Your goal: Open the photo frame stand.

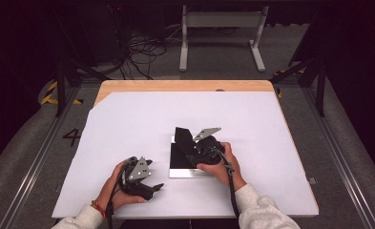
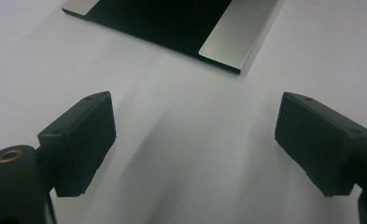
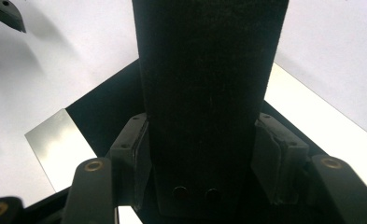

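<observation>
A flat black plate with silvery strips (image 1: 192,172) lies on the white sheet in front of the person. My right gripper (image 1: 191,145) hovers over it, shut on a black felt-covered block (image 1: 182,136) that tilts up and away from the plate. In the right gripper view both pads (image 3: 134,149) press on the sides of the block (image 3: 209,70), with the plate's silver strip (image 3: 59,140) below. My left gripper (image 1: 156,187) rests low on the sheet, left of the plate. Its jaws stand wide apart with nothing between them (image 2: 195,135), and the plate's corner (image 2: 228,37) lies ahead.
The white sheet (image 1: 128,124) covers most of a wooden table, whose bare far edge (image 1: 185,86) shows at the back. Beyond the table on the floor stand a metal frame (image 1: 221,21) and loose cables (image 1: 142,47). A tip of the left gripper (image 3: 3,11) shows in the right gripper view.
</observation>
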Action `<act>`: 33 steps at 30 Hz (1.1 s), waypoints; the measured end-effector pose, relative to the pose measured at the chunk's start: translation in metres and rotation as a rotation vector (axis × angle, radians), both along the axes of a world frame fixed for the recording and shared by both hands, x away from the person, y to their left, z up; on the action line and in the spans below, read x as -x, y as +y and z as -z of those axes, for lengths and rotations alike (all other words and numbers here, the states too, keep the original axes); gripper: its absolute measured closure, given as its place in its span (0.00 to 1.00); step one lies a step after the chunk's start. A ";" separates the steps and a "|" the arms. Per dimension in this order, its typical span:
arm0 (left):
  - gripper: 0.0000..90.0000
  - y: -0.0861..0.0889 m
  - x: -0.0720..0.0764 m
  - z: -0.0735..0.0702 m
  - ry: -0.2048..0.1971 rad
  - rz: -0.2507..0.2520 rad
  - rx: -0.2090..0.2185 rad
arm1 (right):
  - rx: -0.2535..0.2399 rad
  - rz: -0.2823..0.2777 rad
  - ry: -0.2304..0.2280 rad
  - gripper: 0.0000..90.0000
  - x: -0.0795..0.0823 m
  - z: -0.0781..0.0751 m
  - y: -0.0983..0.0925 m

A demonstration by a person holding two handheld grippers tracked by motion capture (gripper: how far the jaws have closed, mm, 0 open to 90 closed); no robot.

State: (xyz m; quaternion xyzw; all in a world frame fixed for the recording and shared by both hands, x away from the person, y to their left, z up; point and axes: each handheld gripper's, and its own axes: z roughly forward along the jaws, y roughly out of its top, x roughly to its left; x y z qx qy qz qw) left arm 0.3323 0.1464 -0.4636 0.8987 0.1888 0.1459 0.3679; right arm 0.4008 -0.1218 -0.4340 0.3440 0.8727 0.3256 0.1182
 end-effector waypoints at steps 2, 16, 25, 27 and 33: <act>0.15 -0.002 -0.001 0.002 0.002 -0.002 -0.007 | 0.003 -0.002 0.007 0.48 0.000 0.000 0.000; 0.20 -0.016 -0.008 0.002 -0.047 0.023 -0.028 | -0.028 0.007 0.076 0.48 -0.004 -0.009 0.001; 0.24 -0.029 -0.007 0.000 -0.134 0.029 -0.076 | -0.018 -0.006 0.122 0.48 -0.007 -0.015 0.008; 0.27 -0.030 -0.006 0.000 -0.152 0.051 -0.087 | -0.014 -0.004 0.140 0.48 -0.008 -0.017 0.009; 0.29 -0.030 -0.003 -0.001 -0.182 0.045 -0.104 | -0.004 -0.018 0.176 0.48 -0.013 -0.020 0.011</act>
